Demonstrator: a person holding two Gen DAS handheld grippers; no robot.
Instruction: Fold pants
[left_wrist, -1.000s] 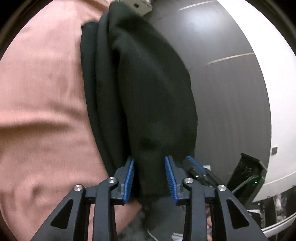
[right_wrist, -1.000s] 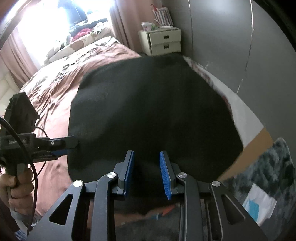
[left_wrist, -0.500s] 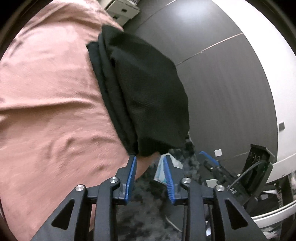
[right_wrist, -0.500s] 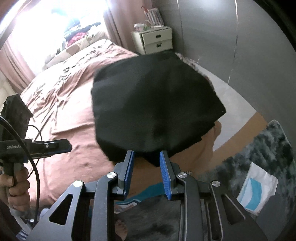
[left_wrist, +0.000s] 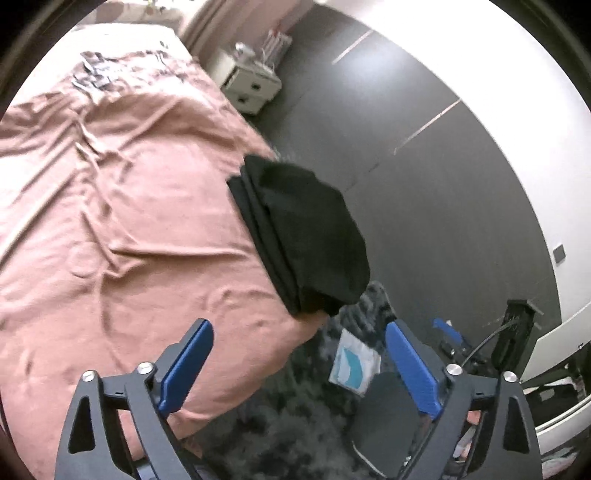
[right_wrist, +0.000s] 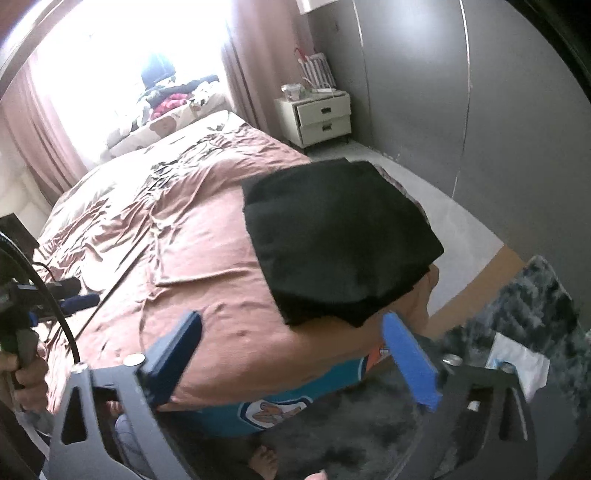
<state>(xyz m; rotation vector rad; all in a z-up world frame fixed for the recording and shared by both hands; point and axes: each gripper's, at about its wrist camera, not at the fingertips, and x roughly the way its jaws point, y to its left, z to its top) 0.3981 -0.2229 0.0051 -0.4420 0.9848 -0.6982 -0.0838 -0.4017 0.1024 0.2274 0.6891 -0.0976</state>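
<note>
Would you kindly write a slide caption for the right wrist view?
Folded black pants lie at the corner of the pink bedspread; the open right claw is empty.

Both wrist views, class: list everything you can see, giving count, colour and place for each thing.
pants: one, black, folded, on the bed's near corner
bedspread: one, pink, over the bed
nightstand: one, cream, beside the bed's far end
curtains: pink, at the bright window
rug: one, dark grey, on the floor
packet: one, white and blue, on the rug
left gripper: black with blue pads, open, empty
right gripper: same colours, open, empty
</note>
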